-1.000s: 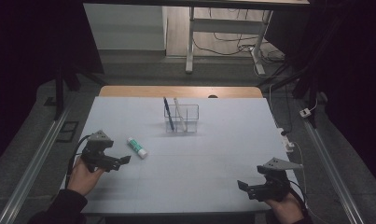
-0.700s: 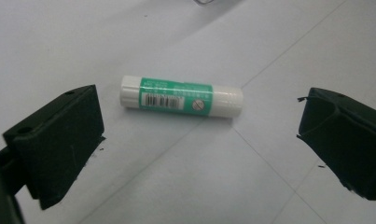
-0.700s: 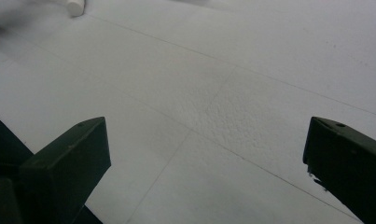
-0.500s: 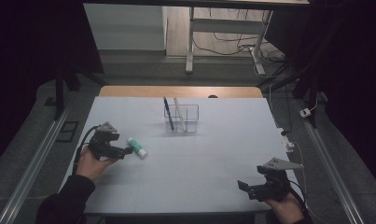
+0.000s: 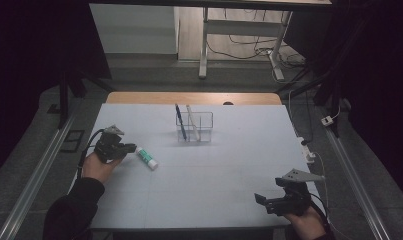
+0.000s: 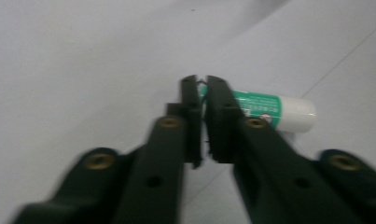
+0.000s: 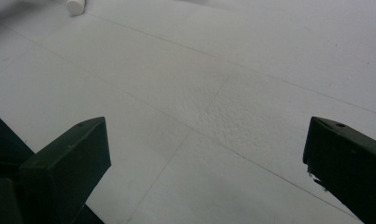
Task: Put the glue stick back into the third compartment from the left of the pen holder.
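Jaws of the left gripper (image 6: 202, 84) have just been closing and now stand almost together, with only a sliver between them and nothing visibly clamped. The small cylindrical plastic glue stick with a green label and white cap (image 6: 269, 108) lies on its side on the pale grey table (image 5: 229, 170), just past the jaw tips; whether it touches them I cannot tell. It looks light, stiff and smooth, so it will likely roll or squirt away. The best hold is across the labelled middle. The right gripper (image 7: 206, 123) hangs wide open and empty, well apart.
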A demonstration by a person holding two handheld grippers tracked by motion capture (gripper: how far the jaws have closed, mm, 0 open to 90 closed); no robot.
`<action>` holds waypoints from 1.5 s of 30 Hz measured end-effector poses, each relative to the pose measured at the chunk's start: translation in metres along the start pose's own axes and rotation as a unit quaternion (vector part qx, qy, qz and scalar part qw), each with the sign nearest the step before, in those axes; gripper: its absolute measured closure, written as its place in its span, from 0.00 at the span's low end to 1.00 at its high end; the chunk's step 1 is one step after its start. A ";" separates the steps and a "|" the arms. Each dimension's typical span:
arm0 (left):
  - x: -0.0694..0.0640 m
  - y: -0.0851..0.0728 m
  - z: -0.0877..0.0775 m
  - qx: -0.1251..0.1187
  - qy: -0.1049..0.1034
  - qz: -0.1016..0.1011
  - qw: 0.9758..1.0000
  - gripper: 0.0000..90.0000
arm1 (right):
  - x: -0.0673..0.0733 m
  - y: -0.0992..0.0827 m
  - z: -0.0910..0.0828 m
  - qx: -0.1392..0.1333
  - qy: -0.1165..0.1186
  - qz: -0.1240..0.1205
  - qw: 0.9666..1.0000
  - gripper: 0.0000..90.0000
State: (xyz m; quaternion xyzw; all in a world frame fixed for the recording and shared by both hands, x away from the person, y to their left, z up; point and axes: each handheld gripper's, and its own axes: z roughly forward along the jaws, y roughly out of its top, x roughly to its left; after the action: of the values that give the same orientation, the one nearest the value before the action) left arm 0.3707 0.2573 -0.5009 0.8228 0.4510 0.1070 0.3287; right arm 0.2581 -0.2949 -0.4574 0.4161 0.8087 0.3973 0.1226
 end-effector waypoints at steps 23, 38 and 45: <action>0.017 0.002 0.034 0.062 0.008 0.001 0.998 0.98 | -0.001 0.000 0.000 0.001 0.002 0.001 1.000 0.00; 0.009 -0.002 0.029 0.074 -0.003 0.016 0.997 0.98 | -0.001 0.000 0.000 0.000 0.004 0.000 1.000 0.00; 0.002 -0.005 0.026 0.083 -0.015 0.029 0.996 0.98 | -0.001 0.000 0.000 -0.001 0.005 0.000 1.000 0.00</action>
State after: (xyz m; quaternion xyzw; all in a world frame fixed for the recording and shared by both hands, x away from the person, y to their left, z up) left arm 0.3808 0.2493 -0.5237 0.8616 0.4289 0.0663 0.2632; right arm 0.2584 -0.2957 -0.4573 0.4139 0.8090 0.4001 0.1191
